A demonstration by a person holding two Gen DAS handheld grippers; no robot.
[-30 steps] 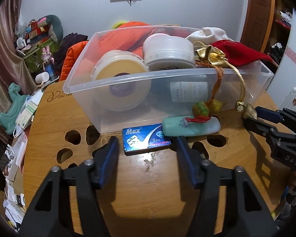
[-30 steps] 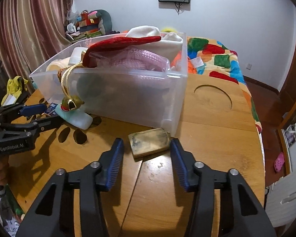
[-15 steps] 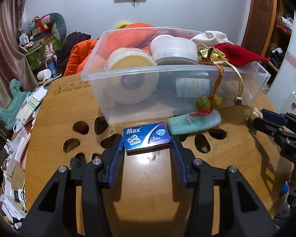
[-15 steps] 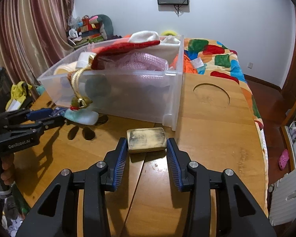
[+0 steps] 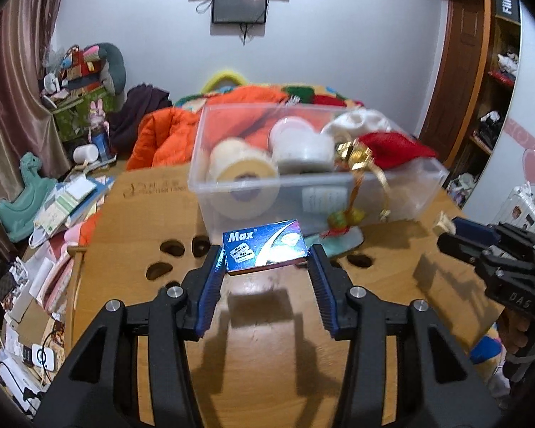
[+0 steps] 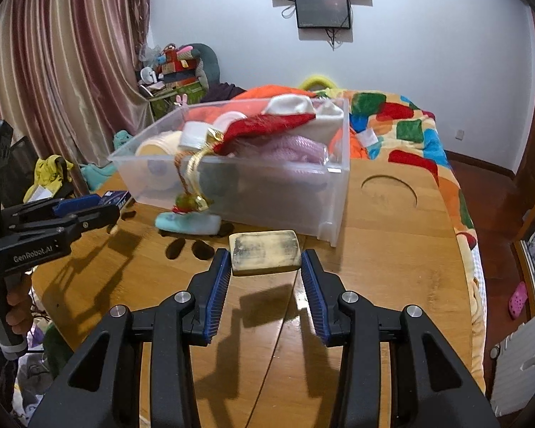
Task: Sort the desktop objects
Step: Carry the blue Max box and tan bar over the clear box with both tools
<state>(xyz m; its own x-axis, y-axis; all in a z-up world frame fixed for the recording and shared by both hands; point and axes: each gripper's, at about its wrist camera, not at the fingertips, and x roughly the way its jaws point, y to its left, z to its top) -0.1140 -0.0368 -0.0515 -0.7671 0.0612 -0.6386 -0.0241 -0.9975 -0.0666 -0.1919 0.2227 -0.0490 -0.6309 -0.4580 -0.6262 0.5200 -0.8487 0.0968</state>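
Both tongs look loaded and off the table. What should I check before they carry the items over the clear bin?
1. Left tongs clamp the blue Max box: ok.
2. Right tongs clamp the worn tan block: ok.
3. Both items clear of the wooden table, shadows beneath: ok.
4. Free room in the clear bin: not ok, piled high.
5. Gold cord hanging over the front wall: not ok, snag risk.

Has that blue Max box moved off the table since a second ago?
Yes. The Max box, clamped in the left gripper, now hangs above the table, casting a shadow below; earlier it lay flat by the bin.
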